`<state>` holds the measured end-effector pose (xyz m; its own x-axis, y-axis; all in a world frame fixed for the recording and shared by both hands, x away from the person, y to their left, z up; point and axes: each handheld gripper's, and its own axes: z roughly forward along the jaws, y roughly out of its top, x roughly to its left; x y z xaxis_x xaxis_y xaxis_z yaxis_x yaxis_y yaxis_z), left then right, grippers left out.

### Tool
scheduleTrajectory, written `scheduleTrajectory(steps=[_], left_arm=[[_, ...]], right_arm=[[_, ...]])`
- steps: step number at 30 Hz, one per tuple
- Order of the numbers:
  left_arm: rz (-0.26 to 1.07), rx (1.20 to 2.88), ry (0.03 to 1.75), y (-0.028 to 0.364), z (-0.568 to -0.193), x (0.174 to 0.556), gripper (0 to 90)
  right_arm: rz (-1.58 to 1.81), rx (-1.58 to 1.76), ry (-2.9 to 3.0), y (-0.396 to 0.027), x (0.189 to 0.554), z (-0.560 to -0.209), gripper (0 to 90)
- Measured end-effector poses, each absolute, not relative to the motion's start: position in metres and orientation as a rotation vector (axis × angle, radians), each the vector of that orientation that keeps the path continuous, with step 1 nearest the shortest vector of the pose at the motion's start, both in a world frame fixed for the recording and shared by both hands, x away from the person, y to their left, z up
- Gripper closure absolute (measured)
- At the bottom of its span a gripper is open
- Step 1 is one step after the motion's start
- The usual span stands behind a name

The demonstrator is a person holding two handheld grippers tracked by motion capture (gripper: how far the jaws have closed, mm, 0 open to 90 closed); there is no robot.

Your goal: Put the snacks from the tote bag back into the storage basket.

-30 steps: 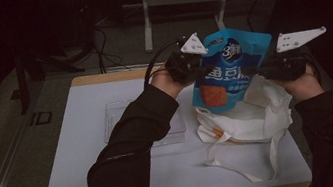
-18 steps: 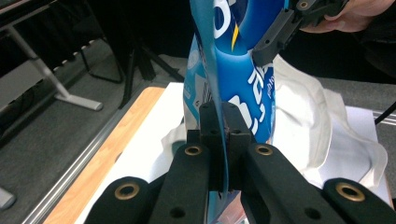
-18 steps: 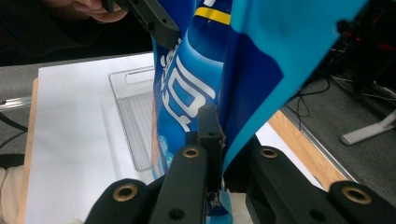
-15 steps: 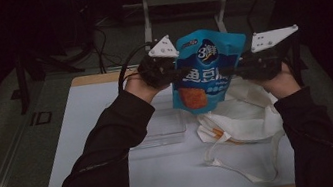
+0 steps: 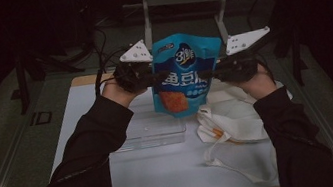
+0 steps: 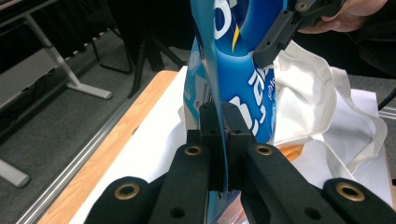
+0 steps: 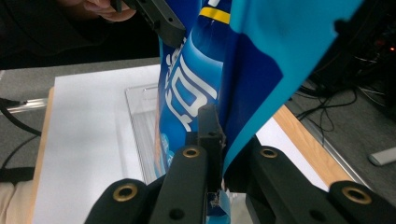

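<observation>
Now, left gripper [image 5: 156,77]: jaws closed tight on the left edge of the blue snack bag [image 5: 185,72].
Right gripper [image 5: 208,73]: jaws pinched on the bag's right edge.
Bag: held upright in the air between the two grippers, above the table [image 5: 167,174].
Clear tray [image 5: 153,132]: on the white table top, below and left of the bag.
White cloth bag [image 5: 232,118]: crumpled on the table, beneath the right forearm.

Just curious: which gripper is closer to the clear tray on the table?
Left. The left gripper holds the blue bag above the clear tray's far edge; the right gripper grips the bag's other side, over the white cloth bag.
</observation>
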<state>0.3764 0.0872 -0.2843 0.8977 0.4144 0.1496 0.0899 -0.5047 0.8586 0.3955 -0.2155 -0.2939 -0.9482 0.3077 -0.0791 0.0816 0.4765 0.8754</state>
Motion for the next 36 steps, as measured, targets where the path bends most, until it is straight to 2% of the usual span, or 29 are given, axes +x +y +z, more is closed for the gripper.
scheduleTrajectory(steps=[25, 36], left_arm=[[0.453, 2.084, 0.468, 0.172, -0.298, 0.359, 90.0], [0.447, 2.066, 0.565, 0.199, -0.334, 0.368, 90.0]], right_arm=[[1.487, 0.206, 2.57, -0.127, 0.404, -0.309, 88.2], [1.469, 0.221, 2.607, -0.092, 0.413, -0.34, 88.1]])
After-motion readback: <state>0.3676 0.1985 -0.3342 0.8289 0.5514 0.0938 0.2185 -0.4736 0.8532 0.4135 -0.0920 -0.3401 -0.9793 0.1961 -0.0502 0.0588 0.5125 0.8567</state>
